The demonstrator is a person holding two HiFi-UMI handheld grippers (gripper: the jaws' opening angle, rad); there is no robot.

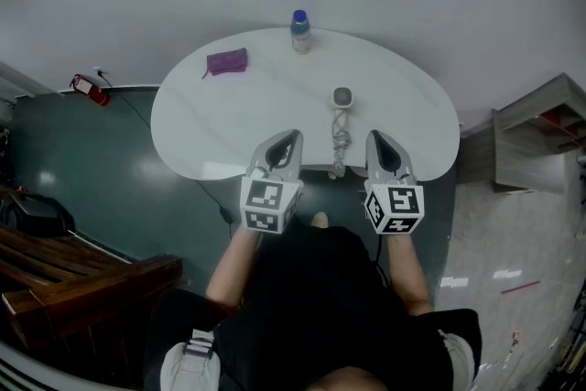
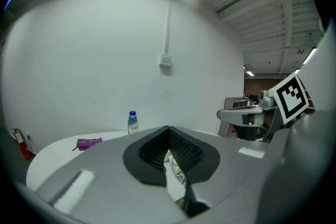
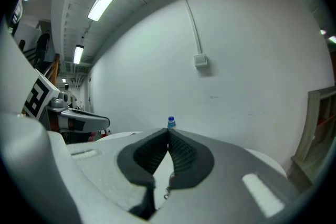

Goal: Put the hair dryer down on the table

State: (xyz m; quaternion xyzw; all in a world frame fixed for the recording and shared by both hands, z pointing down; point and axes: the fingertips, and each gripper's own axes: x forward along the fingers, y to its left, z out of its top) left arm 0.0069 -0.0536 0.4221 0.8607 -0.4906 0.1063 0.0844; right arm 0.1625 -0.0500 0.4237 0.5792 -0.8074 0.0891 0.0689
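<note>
White surface (image 1: 197, 119), purple pouch (image 1: 227, 61), blue-capped bottle (image 1: 299, 30), grey hair dryer (image 1: 341, 97), teal floor (image 1: 101, 165), red extinguisher (image 1: 90, 89), grey left gripper (image 1: 292, 138) and right gripper (image 1: 374, 138), black-and-white squares on 2 cubes (image 1: 268, 204).

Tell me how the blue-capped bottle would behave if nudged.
The bottle stands upright and looks tall for its base, so it would probably tip rather than slide. It sits close to the far edge of the table, so it might roll off once down.
</note>
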